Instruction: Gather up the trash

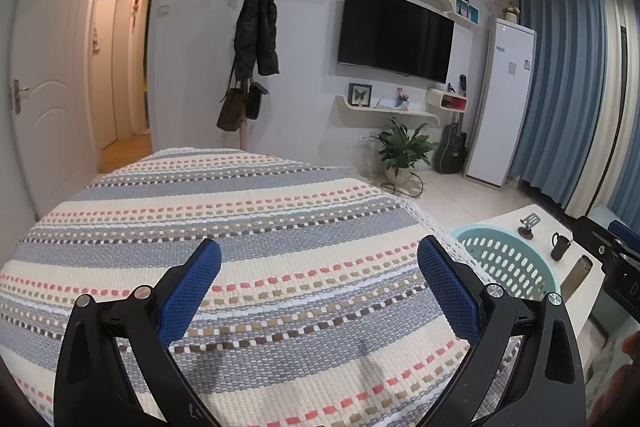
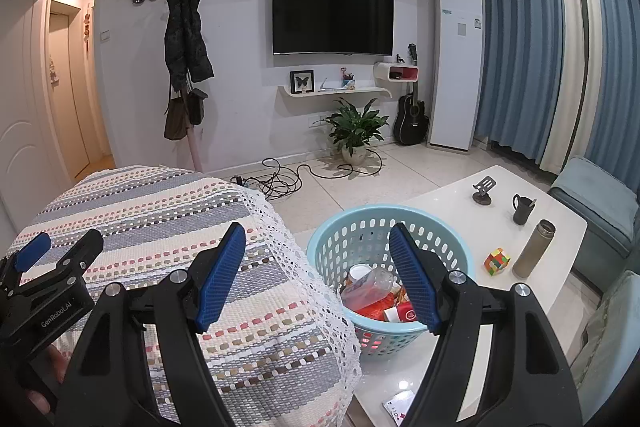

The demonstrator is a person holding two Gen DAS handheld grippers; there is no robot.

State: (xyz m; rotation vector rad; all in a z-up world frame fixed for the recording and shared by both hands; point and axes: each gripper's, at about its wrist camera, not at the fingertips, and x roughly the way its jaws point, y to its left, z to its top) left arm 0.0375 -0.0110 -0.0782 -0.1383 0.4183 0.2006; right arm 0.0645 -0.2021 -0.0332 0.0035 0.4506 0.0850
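While the left gripper (image 1: 319, 285) hangs over the striped woven cover (image 1: 240, 227), its blue pads (image 1: 192, 291) stand spread wide w/ nothing between them. On the right of this view the light-blue basket (image 1: 516, 259) shows only its rim and holed wall; what is inside cannot be seen from here. Beside it on the white table (image 1: 580, 267) are a black cup (image 1: 560, 246) and a metal flask (image 1: 576, 277).

From the right wrist view, the right gripper (image 2: 318, 277) is also spread open, pinching nothing. The basket (image 2: 348, 227) stands on the table (image 2: 448, 195), touching the lace edge of the cover (image 2: 160, 211). The trash (image 2: 376, 297) lies inside it: a clear plastic bottle, red and orange wrappers, a white cup. A colour cube (image 2: 497, 261) and the flask (image 2: 534, 249) stand near, right of the basket. The left gripper (image 2: 52, 247) shows at the left edge.
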